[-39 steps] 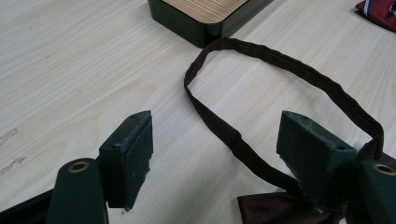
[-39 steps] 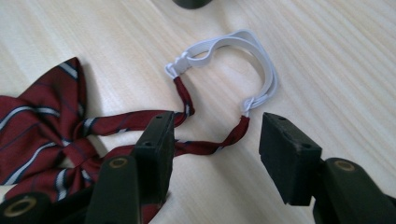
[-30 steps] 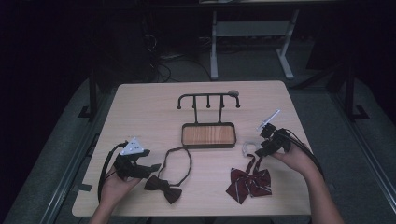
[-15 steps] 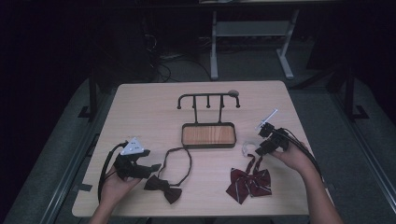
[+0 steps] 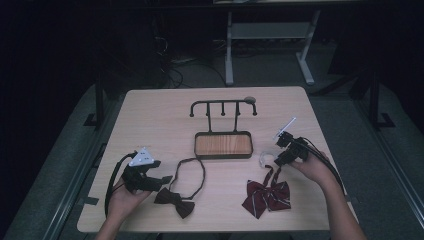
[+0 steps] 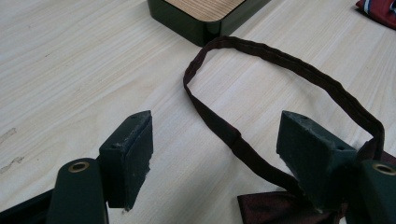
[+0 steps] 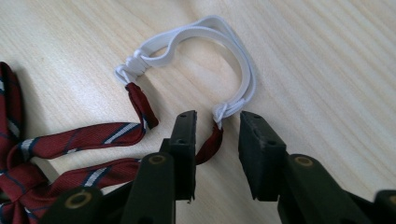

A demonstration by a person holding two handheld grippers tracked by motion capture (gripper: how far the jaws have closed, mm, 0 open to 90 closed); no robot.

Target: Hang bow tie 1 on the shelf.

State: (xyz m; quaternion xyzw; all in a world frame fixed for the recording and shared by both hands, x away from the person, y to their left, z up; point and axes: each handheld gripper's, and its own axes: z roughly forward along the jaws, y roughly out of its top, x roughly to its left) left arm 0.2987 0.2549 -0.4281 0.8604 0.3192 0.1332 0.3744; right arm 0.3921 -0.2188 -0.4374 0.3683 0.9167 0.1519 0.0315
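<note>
A dark brown bow tie [image 5: 175,201] lies at the front left, and its strap [image 6: 280,60] loops toward the tray. My left gripper [image 5: 164,179] rests beside it, open wide [image 6: 215,158], with the strap lying between the jaws untouched. At the front right lies a red striped bow tie [image 5: 267,195] with a white elastic loop [image 7: 210,28]. My right gripper [image 5: 278,161] points down at the loop's knot. Its jaws [image 7: 217,135] have just been closing. The red strap end [image 7: 210,144] sits in the narrow gap, not pinched.
A black stand with a wooden-floored tray [image 5: 223,156] and a row of hooks [image 5: 222,103] stands mid-table, behind both ties. The tray's corner [image 6: 196,23] is just beyond the dark strap. Black cables trail from both grippers toward the front edge.
Both hands stay where they were. The ties and stand have not moved.
</note>
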